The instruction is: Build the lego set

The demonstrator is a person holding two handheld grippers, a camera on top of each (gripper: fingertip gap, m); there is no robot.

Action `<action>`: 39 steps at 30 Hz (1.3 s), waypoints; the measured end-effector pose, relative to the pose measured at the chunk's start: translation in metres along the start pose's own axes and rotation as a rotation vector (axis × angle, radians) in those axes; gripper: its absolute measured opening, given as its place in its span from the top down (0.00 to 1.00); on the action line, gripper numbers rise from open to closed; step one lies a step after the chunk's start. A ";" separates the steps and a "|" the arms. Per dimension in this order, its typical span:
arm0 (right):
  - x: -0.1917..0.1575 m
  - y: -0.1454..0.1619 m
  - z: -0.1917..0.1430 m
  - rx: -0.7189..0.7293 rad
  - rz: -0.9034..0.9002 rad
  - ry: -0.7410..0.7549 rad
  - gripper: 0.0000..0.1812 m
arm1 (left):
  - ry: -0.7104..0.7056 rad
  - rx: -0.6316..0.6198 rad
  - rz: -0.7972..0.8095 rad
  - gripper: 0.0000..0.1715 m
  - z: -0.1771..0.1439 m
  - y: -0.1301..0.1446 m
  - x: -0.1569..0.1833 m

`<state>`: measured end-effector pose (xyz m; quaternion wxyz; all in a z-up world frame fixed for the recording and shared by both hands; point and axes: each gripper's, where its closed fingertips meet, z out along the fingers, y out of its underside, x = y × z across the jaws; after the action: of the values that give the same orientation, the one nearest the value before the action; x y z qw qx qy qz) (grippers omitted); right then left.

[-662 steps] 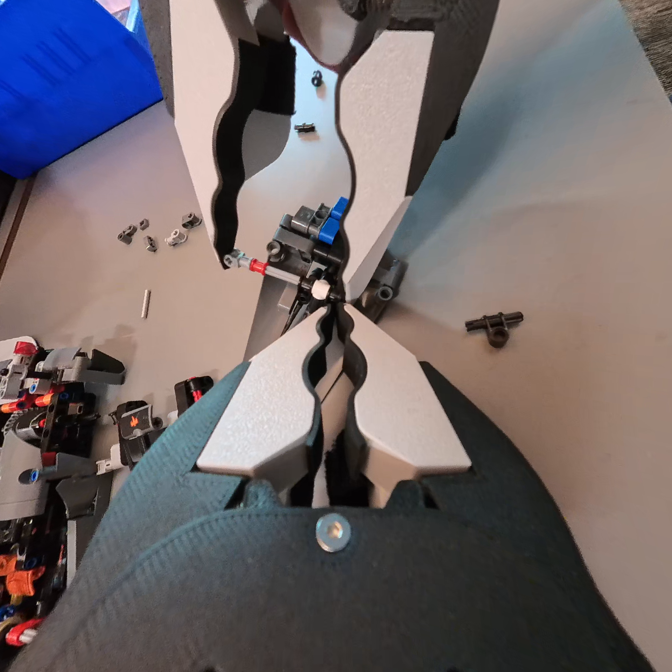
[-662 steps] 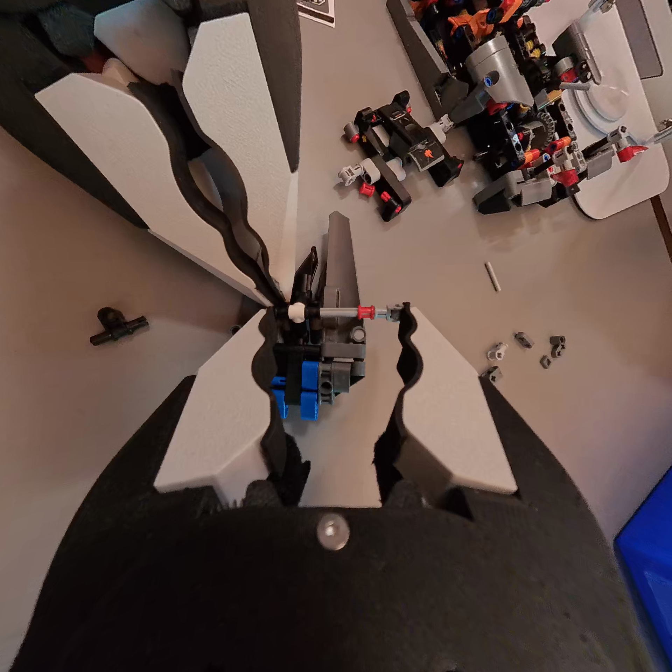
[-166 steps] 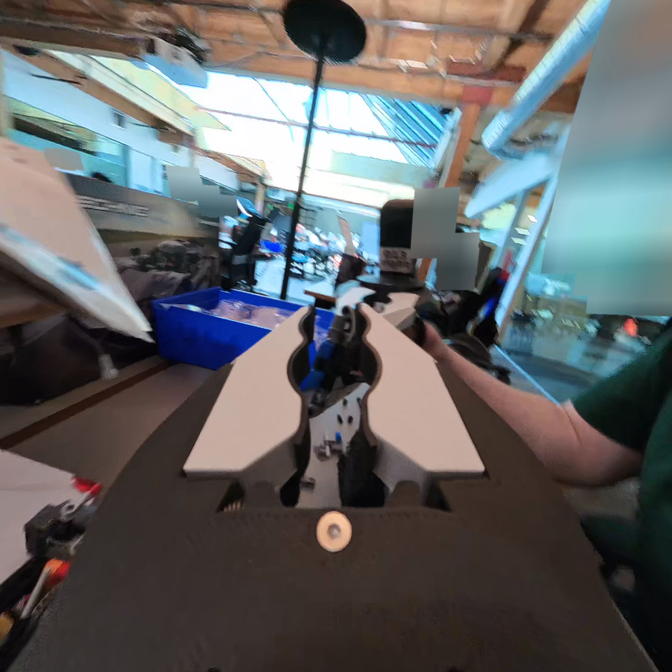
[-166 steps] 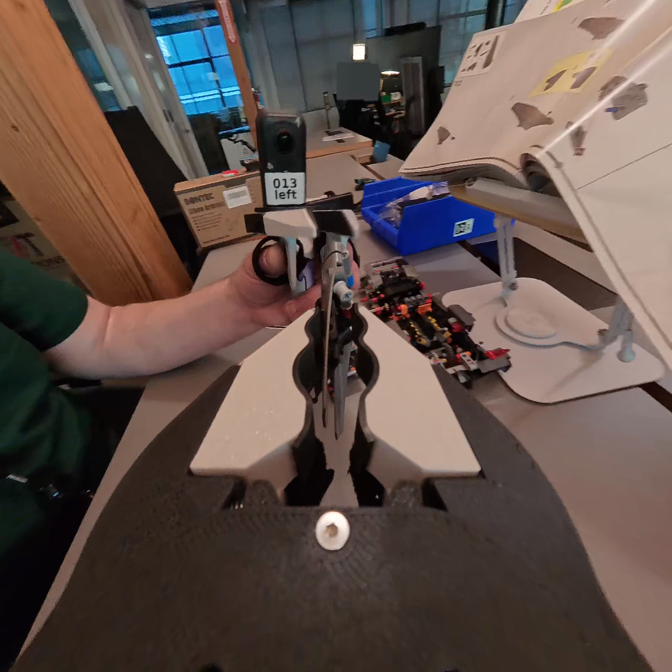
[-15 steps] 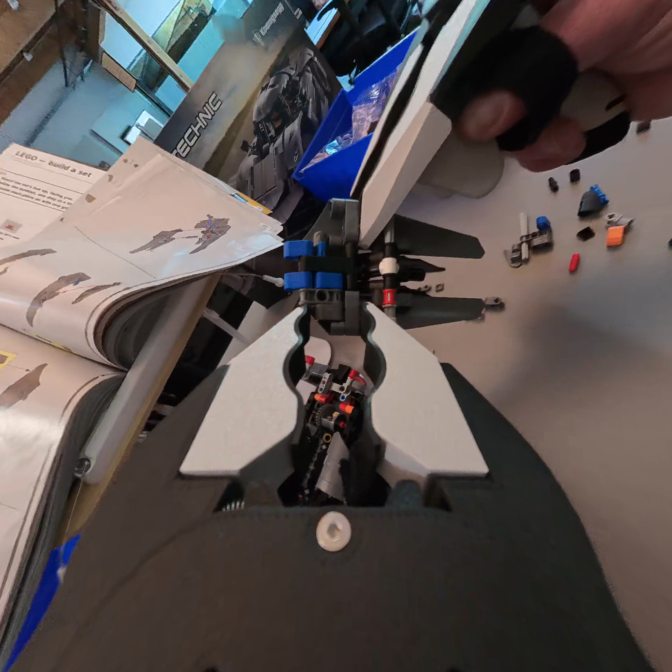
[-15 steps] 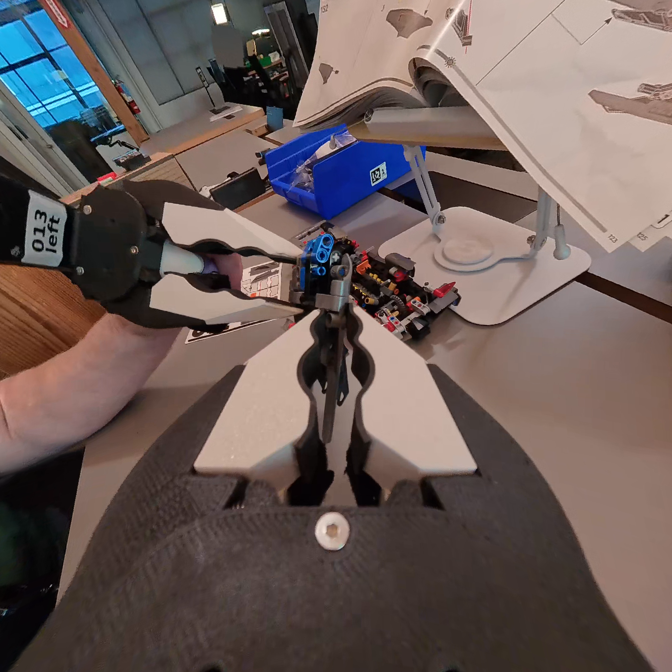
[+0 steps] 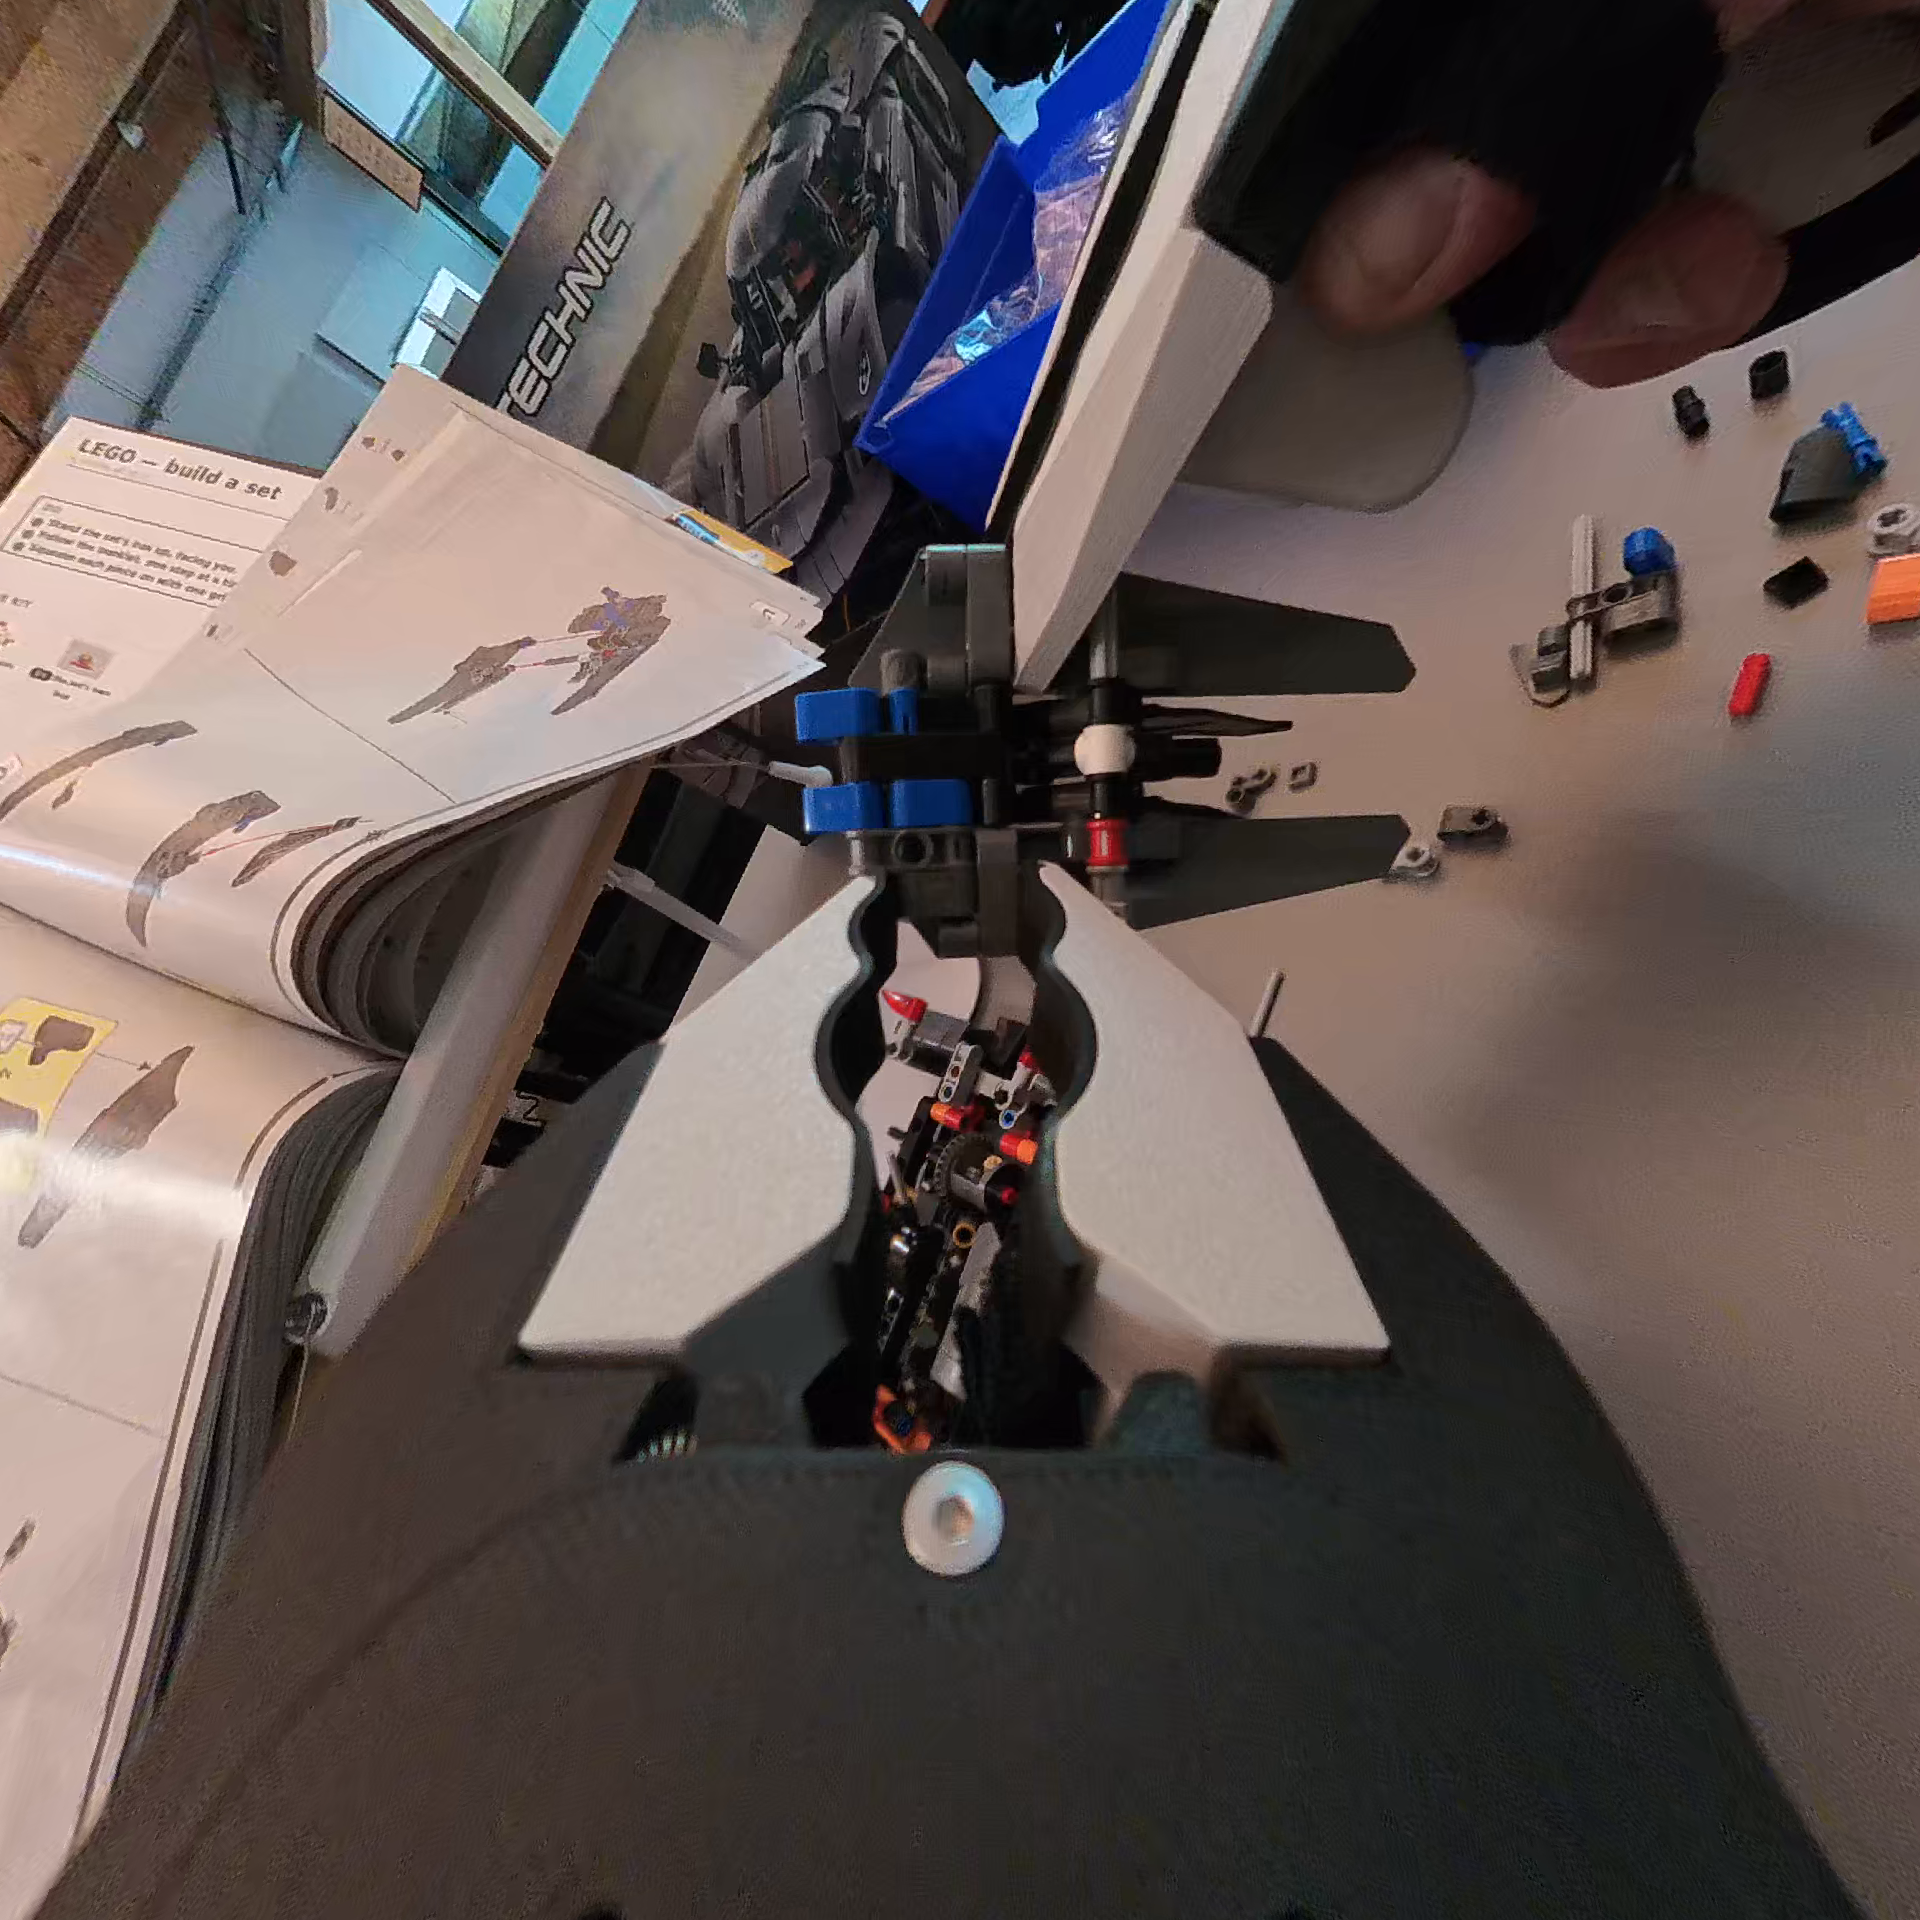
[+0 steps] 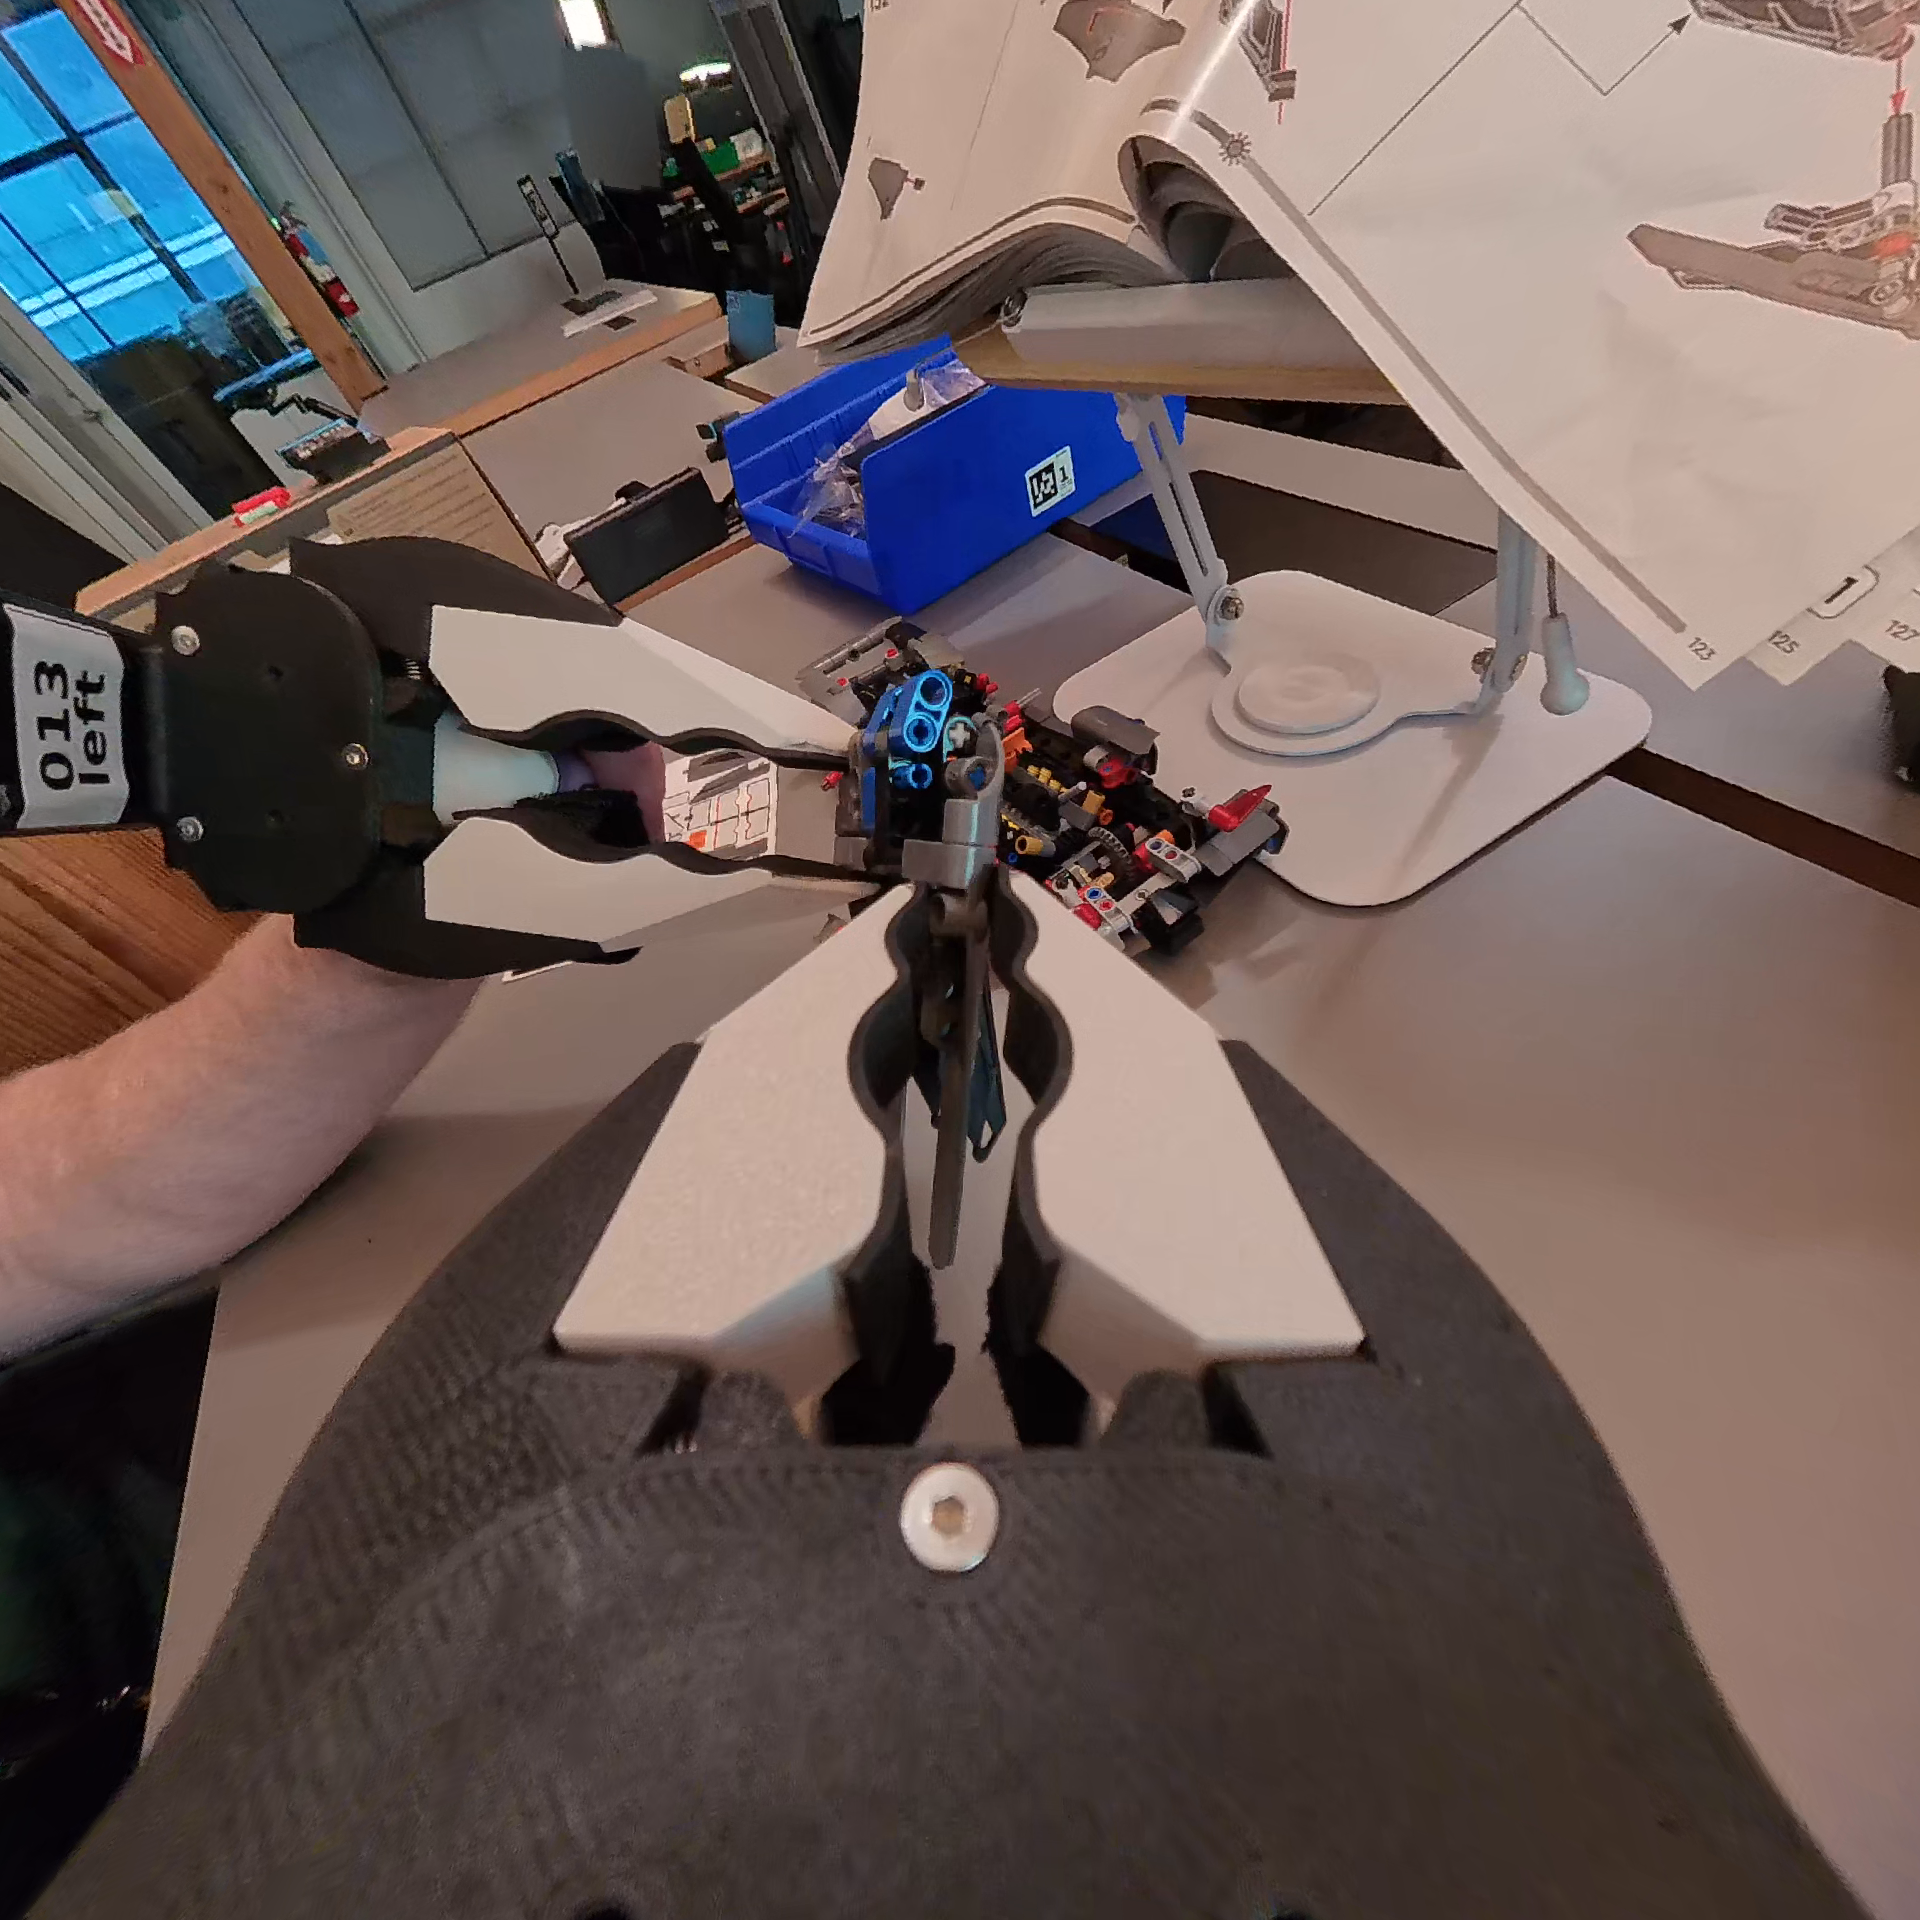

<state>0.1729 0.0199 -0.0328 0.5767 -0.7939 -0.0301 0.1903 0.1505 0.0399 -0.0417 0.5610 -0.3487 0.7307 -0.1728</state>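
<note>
- Left hand-held gripper (image 7: pixel 961 914): its fingers are drawn in on the grey lower block of the lego sub-assembly (image 7: pixel 977 769), pinching it at the tips. In the right wrist view the same gripper (image 8: pixel 847 810) comes in from the left, and its two tips bracket the blue and black end of the sub-assembly (image 8: pixel 930 748).
- Right hand-held gripper (image 8: pixel 951 904): its fingers are closed around the long dark grey blade parts of the sub-assembly, which run back toward the camera in the gap between them. In the left wrist view it (image 7: pixel 1049 665) descends from the top right, with a person's fingertips (image 7: pixel 1413 244) on its grip.
- Position of the sub-assembly: held clear above the tabletop (image 8: pixel 1558 1143) between both grippers. It shows blue connectors, a white ball joint, a red bush and two dark pointed wing panels.
- Main lego model (image 8: pixel 1112 821): it rests on the tabletop just beyond the held piece, multicoloured and partly built.
- Loose parts (image 7: pixel 1600 623): small grey, blue, black, red and orange pieces lie scattered on the tabletop to the right in the left wrist view.
- Instruction booklet (image 8: pixel 1507 260): open on a white stand (image 8: pixel 1351 748) at the far right.
- Blue bin (image 8: pixel 935 488): it sits on the tabletop, behind the model.
- Set box (image 7: pixel 727 270): it stands behind the booklet in the left wrist view.
</note>
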 end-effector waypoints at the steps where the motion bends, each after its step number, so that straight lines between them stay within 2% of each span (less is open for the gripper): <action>1: 0.001 -0.001 0.000 0.007 0.004 -0.001 0.96 | 0.003 0.009 -0.010 0.87 0.000 -0.001 0.000; 4: 0.003 -0.002 -0.001 0.028 0.010 -0.009 0.96 | 0.024 0.059 -0.072 0.87 -0.001 -0.004 -0.003; 6: 0.003 -0.003 -0.002 0.053 0.062 -0.052 0.96 | 0.030 0.106 -0.141 0.81 -0.004 -0.007 -0.008; 10: 0.004 -0.007 -0.003 0.103 0.145 -0.119 0.96 | 0.221 0.201 -0.450 0.78 -0.009 -0.008 -0.006; 15: 0.000 -0.011 -0.005 0.143 0.195 -0.185 0.96 | 0.463 0.337 -0.785 0.82 -0.014 -0.017 -0.002; 19: -0.007 -0.013 -0.004 0.148 0.163 -0.202 0.96 | 0.563 0.442 -0.920 0.89 -0.016 -0.027 0.000; 22: -0.012 -0.015 -0.005 0.146 0.163 -0.238 0.94 | 0.612 0.486 -1.006 0.91 -0.018 -0.027 -0.004; 26: -0.008 -0.022 -0.013 0.182 0.201 -0.272 0.86 | 0.678 0.508 -1.141 0.93 -0.018 -0.024 -0.007; 30: -0.015 -0.015 -0.013 0.126 0.240 -0.342 0.86 | 0.722 0.527 -1.250 0.93 -0.018 -0.021 -0.010; 33: -0.019 -0.011 -0.009 0.092 0.191 -0.321 0.93 | 0.747 0.511 -1.266 0.93 -0.020 -0.021 -0.009; 35: -0.021 -0.011 -0.011 0.079 0.197 -0.333 0.94 | 0.770 0.506 -1.267 0.93 -0.023 -0.023 -0.008; 38: -0.024 -0.019 -0.016 0.125 0.246 -0.352 0.94 | 0.779 0.512 -1.262 0.93 -0.025 -0.028 -0.007; 39: -0.025 -0.021 -0.018 0.138 0.254 -0.354 0.94 | 0.790 0.518 -1.265 0.90 -0.027 -0.030 -0.007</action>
<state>0.1590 0.0036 -0.0020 0.5866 -0.7044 -0.0175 0.3993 0.1356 0.0203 -0.0094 0.1186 -0.4692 0.4754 -0.7347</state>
